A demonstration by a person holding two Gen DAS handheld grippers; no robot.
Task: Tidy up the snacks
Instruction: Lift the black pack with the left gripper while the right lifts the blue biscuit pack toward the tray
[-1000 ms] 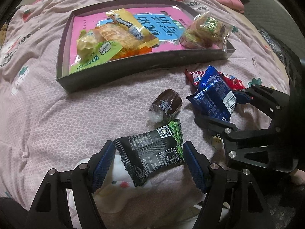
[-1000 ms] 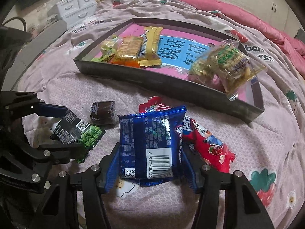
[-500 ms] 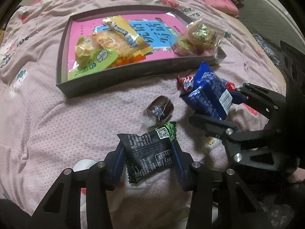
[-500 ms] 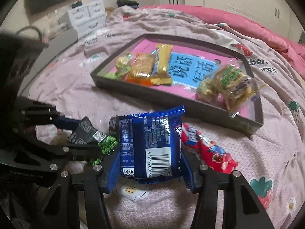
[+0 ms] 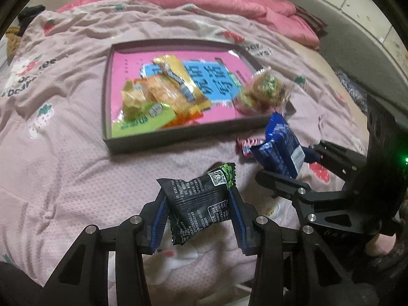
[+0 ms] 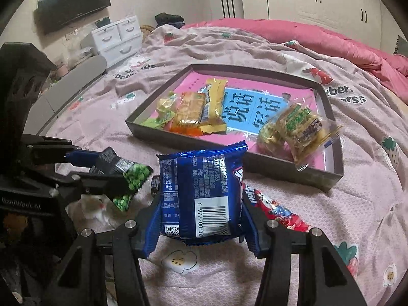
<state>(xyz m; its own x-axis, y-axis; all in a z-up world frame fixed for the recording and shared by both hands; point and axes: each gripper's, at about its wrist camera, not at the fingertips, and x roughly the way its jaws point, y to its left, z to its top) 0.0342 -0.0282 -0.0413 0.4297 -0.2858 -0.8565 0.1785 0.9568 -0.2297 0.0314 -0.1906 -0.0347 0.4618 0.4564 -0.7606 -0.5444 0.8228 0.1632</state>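
Note:
My left gripper (image 5: 199, 215) is shut on a black and green snack packet (image 5: 197, 204) and holds it above the bedspread; it also shows in the right wrist view (image 6: 119, 172). My right gripper (image 6: 201, 215) is shut on a blue snack packet (image 6: 201, 193), lifted off the bed, also seen in the left wrist view (image 5: 279, 148). The dark tray (image 6: 329, 176) with a pink and blue base lies ahead and holds several yellow, orange and green snacks (image 6: 193, 109) and a clear cookie bag (image 6: 295, 127) on its right rim.
A red snack packet (image 6: 278, 207) lies on the bedspread below the blue packet. A brown wrapped snack (image 6: 154, 185) lies between the grippers, mostly hidden. A pink quilt (image 5: 229, 2) is bunched at the far side. White drawers (image 6: 117, 38) stand beyond the bed.
Both grippers have closed on their packets and lifted them off the bedspread. The tray now looks farther and lower in both views.

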